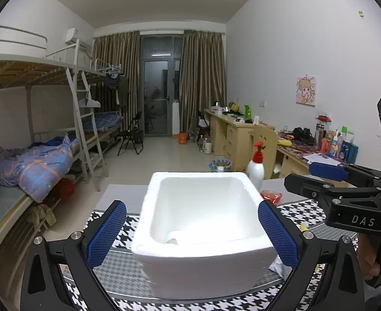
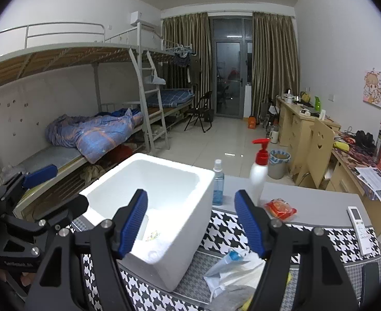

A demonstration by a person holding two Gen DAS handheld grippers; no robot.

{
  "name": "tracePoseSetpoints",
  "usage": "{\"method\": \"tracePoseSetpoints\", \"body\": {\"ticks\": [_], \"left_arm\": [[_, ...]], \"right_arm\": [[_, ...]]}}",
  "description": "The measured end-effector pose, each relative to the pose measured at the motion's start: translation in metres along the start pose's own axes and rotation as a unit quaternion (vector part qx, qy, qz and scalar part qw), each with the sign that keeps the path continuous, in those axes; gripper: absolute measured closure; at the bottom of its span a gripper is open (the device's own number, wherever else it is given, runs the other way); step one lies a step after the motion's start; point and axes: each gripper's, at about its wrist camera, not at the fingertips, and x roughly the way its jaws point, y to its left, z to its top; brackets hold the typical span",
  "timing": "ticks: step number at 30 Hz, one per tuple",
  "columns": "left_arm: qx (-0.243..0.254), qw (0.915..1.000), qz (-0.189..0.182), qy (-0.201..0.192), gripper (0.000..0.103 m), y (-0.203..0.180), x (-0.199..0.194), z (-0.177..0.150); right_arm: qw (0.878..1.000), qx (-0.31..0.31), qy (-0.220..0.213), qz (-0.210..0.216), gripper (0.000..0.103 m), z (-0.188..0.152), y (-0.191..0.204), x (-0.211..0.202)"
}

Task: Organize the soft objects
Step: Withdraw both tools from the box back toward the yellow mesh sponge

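Each hand-held gripper, left [image 1: 191, 233] and right [image 2: 191, 224], hangs apart and empty beside the foam box [image 2: 154, 207], seemingly ready to collect the soft pile [image 2: 232, 269].

White square foam box [image 2: 164, 207] on a black-and-white houndstooth mat [image 2: 221, 230], red crinkly snack packet [image 2: 280, 208] at its 2 o'clock, red-capped white pump bottle [image 2: 259, 171] nearby, grippers' pads [image 1: 107, 233] blue.

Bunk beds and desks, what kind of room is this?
Probably a shared dorm room: metal bunk beds with a quilt line one wall, and cluttered desks line the other.
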Motion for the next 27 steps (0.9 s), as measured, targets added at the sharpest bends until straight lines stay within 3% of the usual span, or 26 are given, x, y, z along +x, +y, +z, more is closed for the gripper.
{"method": "tracePoseSetpoints", "body": {"ticks": [6, 17, 22, 27], "left_arm": [[0.008, 0.9999, -0.005, -0.003, 0.001, -0.016, -0.003, -0.001], [0.024, 0.9993, -0.028, -0.006, 0.001, -0.041, -0.006, 0.0], [0.032, 0.9987, -0.039, -0.005, 0.001, -0.052, -0.005, -0.001], [0.041, 0.9981, -0.046, -0.008, 0.001, -0.064, -0.006, -0.001]], "right_arm": [[1.0, 0.005, -0.017, -0.014, 0.02, -0.003, -0.011, -0.015], [0.999, 0.012, -0.027, -0.034, 0.02, -0.013, -0.027, -0.031], [0.998, 0.024, -0.037, -0.043, 0.011, -0.019, -0.04, -0.039], [0.997, 0.028, -0.042, -0.056, 0.009, -0.024, -0.046, -0.046]]}}
